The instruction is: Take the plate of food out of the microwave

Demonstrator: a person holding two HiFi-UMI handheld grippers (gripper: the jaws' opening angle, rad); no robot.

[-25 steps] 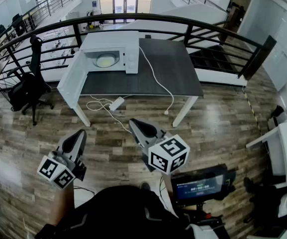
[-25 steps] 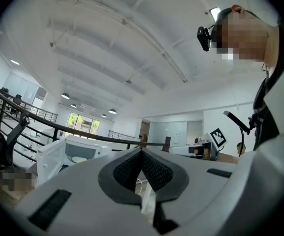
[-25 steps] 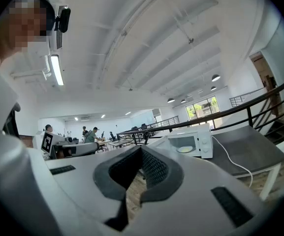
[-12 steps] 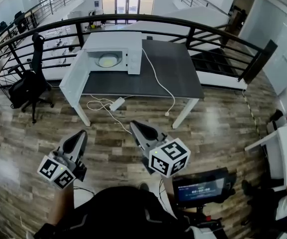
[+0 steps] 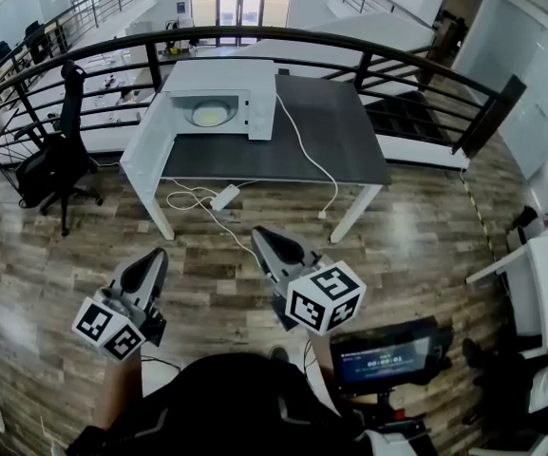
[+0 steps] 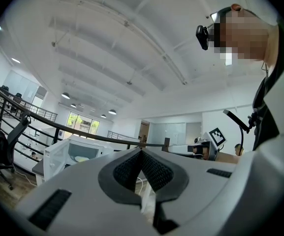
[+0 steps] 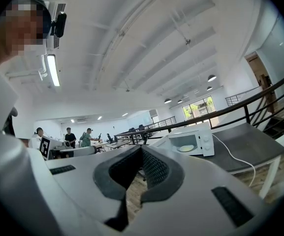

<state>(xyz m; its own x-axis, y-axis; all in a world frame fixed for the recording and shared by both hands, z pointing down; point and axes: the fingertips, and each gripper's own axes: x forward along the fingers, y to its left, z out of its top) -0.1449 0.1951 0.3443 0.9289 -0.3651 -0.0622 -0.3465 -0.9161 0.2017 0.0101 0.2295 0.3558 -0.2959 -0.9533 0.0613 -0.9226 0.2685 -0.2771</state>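
plate of food (image 5: 209, 114) inside open microwave (image 5: 256, 103), back-left corner of desk (image 5: 302, 150). left gripper (image 5: 153, 257) and right gripper (image 5: 260, 236) both pressed together, nothing between jaws, pointing level above wood floor (image 5: 425, 255), well short of desk's front edge.

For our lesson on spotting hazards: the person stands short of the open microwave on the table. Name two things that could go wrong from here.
1. The white cable and power strip lie on the floor in front of the table; feet might snag them.
2. The microwave door stands open at left; the left gripper could knock it while reaching for the plate.
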